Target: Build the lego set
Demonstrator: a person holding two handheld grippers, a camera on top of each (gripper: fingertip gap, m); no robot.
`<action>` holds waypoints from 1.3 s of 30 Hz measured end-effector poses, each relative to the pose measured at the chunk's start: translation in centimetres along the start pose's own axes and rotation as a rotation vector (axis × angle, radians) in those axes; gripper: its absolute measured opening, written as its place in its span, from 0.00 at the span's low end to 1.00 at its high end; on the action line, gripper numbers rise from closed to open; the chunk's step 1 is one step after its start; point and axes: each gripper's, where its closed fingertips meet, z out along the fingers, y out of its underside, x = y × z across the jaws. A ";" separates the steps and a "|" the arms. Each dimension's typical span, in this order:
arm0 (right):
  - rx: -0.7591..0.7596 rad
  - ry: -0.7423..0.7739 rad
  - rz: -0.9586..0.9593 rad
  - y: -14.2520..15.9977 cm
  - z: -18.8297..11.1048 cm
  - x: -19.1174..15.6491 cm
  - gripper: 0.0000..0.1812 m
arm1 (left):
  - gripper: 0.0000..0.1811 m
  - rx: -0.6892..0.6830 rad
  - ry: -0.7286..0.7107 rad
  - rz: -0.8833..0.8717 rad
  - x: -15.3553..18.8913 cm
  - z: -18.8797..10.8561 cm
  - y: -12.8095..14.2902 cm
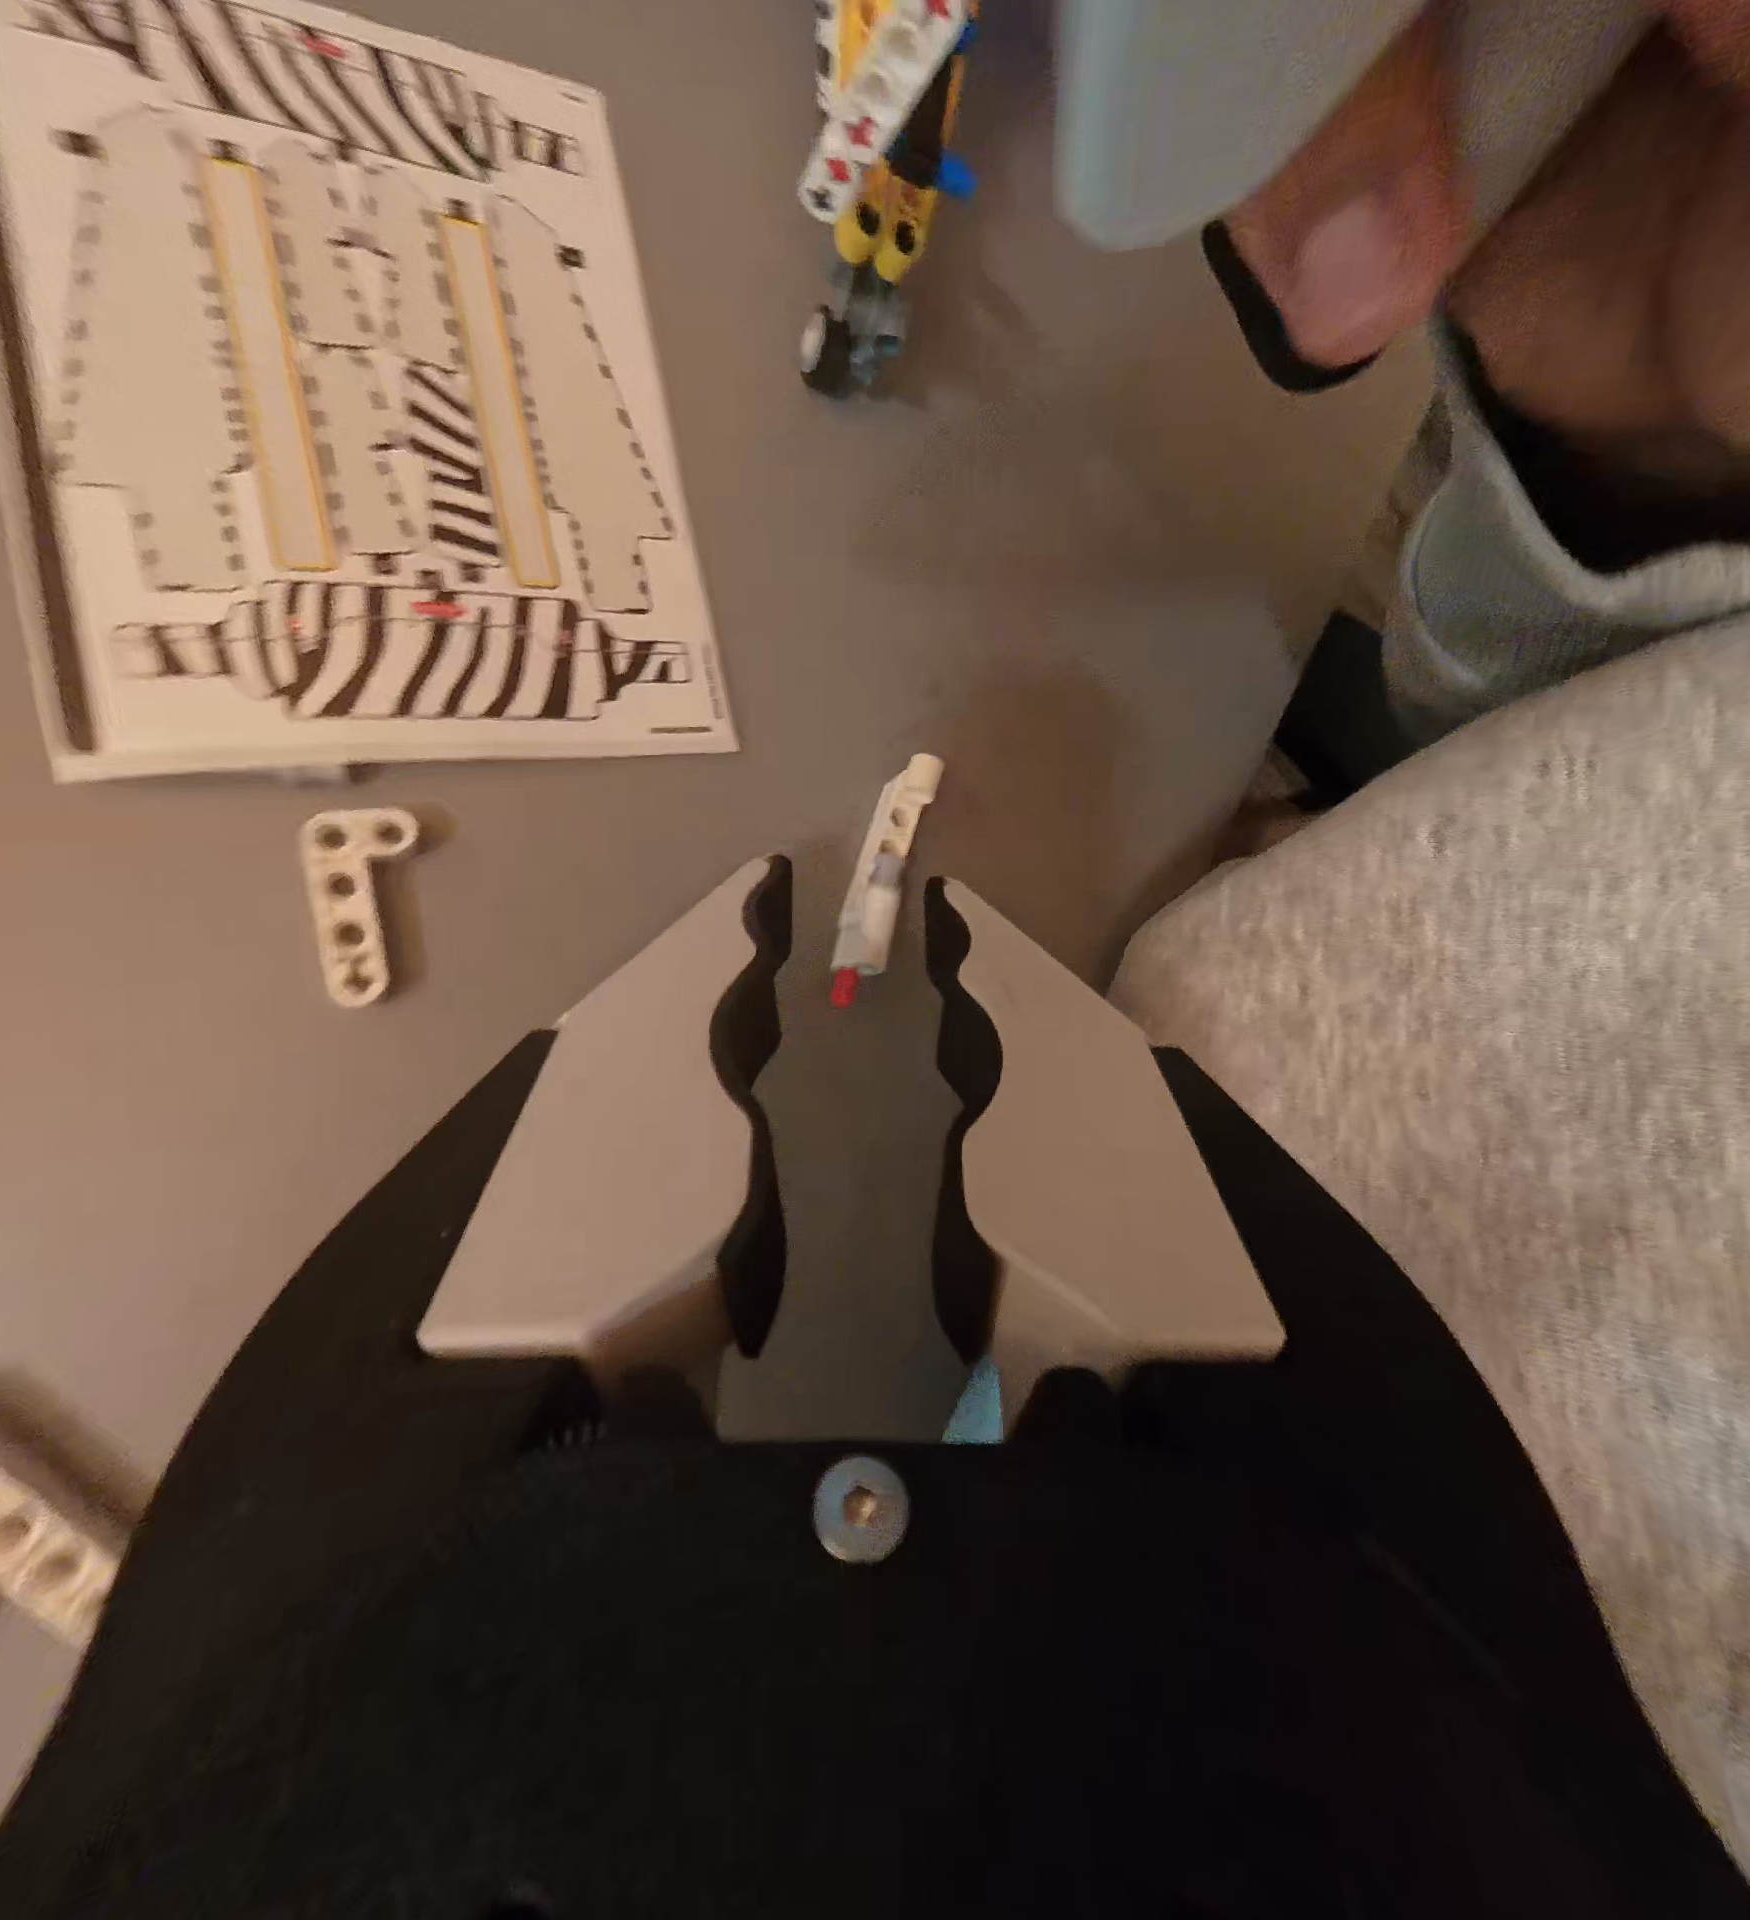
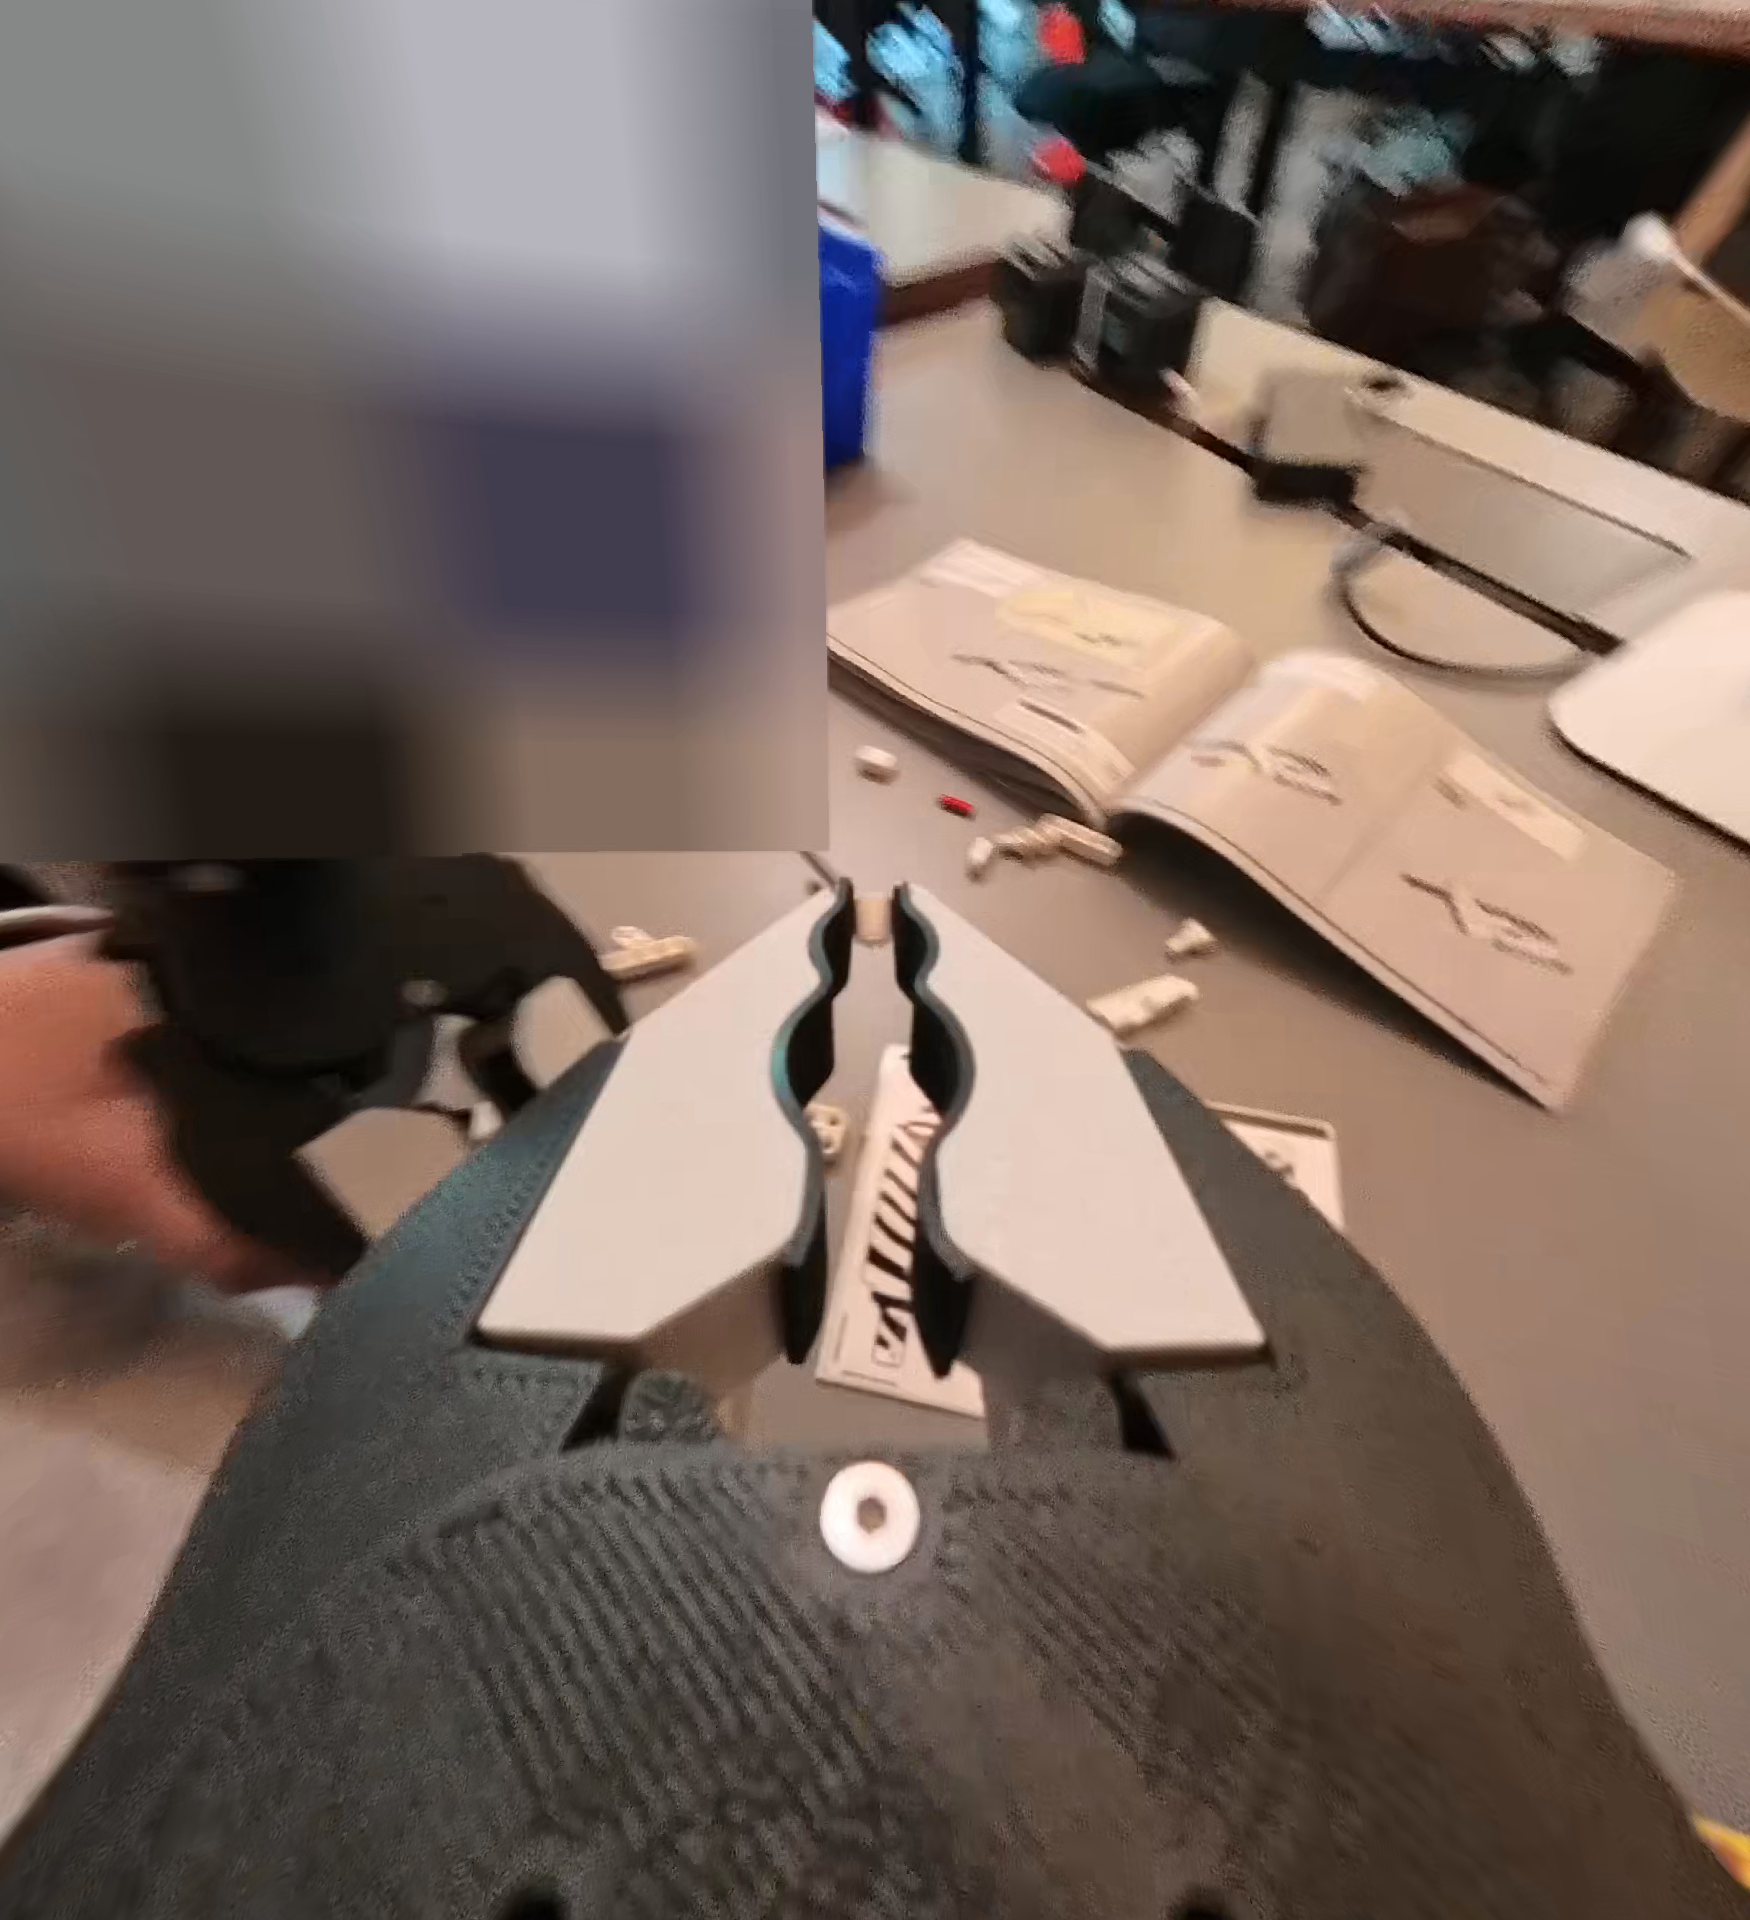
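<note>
- Left gripper [image 1: 855,873] parted, empty, low over white piece [image 1: 886,878] lying between tips on table [image 1: 1006,582].
- Right gripper [image 2: 873,902] nearly closed, narrow gap, empty.
- Sticker sheet [image 1: 331,395], model [image 1: 881,177] beyond; manual [image 2: 1266,790] open.

Left claw [image 1: 855,873], right claw [image 2: 873,891]: grey wavy-edged fingers, black printed bodies, central screw; heather-grey sleeve [image 1: 1473,1039].

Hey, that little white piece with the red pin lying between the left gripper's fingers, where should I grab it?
Probably across the middle of the white piece, from above. It lies flat and slim, lengthwise between the open left hand-held gripper fingers, so they'd close on its long sides, clear of the red pin.
</note>
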 end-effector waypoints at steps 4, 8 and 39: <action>-0.171 0.151 -0.037 2.5 3.5 1.2 0.03 | 0.15 0.104 -0.041 -0.054 -0.9 -3.0 0.3; -0.245 0.141 0.068 4.9 8.1 1.2 0.03 | 0.14 0.156 -0.016 -0.100 -1.3 -4.2 1.3; -0.557 -0.250 -0.137 14.9 -3.3 -5.2 0.14 | 0.05 0.019 -0.069 0.072 -0.1 1.2 2.0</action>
